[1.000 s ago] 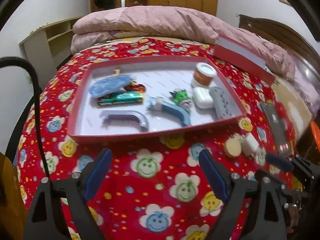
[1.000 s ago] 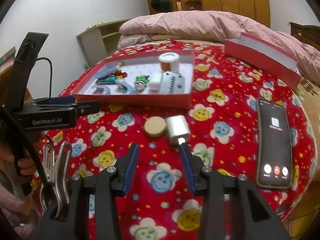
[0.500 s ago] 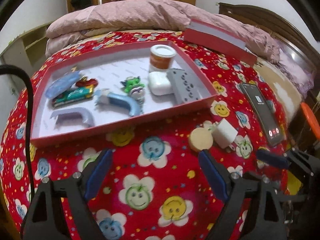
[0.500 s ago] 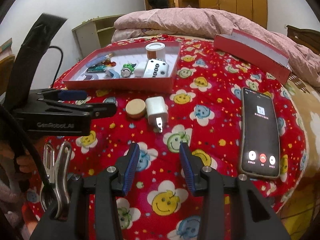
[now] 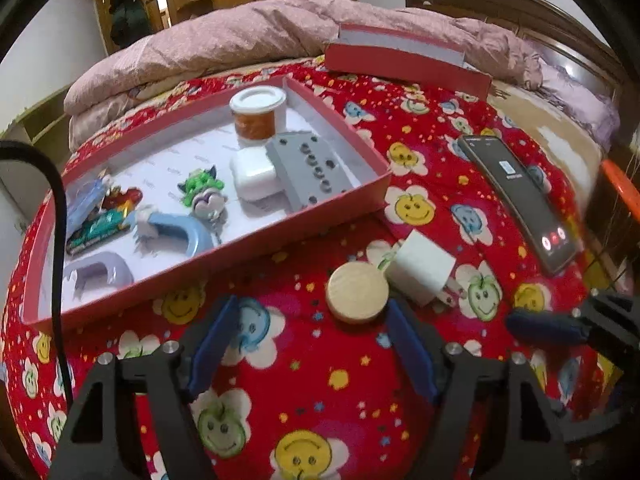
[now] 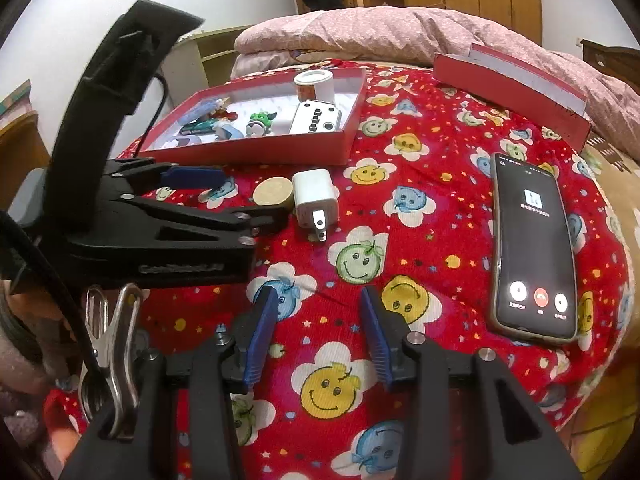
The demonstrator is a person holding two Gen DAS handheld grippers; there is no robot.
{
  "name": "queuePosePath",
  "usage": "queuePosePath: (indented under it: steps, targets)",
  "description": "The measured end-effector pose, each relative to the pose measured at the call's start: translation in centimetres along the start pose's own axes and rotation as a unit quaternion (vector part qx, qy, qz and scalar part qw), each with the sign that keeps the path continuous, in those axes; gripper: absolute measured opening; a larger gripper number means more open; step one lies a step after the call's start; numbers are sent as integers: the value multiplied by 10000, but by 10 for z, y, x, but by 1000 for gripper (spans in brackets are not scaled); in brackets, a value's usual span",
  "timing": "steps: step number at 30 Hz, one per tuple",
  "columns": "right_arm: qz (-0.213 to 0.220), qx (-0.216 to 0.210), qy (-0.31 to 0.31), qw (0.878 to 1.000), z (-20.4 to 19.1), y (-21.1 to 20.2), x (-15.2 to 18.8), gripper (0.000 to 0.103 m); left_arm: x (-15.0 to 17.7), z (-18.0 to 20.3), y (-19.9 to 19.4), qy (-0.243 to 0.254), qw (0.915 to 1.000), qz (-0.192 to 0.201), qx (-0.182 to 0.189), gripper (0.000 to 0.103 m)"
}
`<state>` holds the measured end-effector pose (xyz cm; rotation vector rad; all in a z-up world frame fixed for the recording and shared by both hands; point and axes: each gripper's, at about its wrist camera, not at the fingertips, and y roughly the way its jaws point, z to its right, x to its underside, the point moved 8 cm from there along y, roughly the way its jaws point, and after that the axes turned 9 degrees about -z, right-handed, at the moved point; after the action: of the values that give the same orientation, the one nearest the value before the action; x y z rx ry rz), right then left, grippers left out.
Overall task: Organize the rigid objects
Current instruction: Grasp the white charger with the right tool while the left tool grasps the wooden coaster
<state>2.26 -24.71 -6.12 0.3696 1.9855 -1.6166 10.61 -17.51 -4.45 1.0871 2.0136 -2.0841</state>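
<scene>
Landmark: shallow red cardboard tray (image 5: 320,216) on the red smiley-print bedspread (image 5: 320,360).
Left tool (image 5: 308,344): jaws closing, nothing gripped; round pale wooden disc (image 5: 357,292) just ahead, in front of the tray.
White plug-in charger cube (image 5: 422,270): touching the disc, right of it.
Right tool (image 6: 316,332): jaws opening, partly apart, empty.
Black phone (image 6: 534,248): well right of the tray.

Black claw (image 5: 312,344), blue pads (image 5: 212,344), silver screws

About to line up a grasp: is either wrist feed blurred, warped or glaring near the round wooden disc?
Left wrist view: the round wooden disc is sharp, the edges soft, and fisheye bows the red cardboard tray. Right wrist view: the disc is fairly sharp; the black smartphone's lit screen is readable, without glare.
</scene>
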Motion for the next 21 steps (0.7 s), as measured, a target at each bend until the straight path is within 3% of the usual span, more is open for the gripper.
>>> queuePosePath:
  steps: [3,8,9,21]
  targets:
    - [37,-91,21,9999,0,-1,1,47,-3,4,1,105,9999,60,36,69]
    - [59,-199,47,9998,0,-1,2,49,-5,9,-1,120,9997,103,211,35]
    - [61,-195,43,9998,0,-1,2,49,-4,9,-1,107,9996,98,228,33]
    - [33,-67,-11,10000,-1,0,1,50,20,-28,-19,-355,9993,3,121,33]
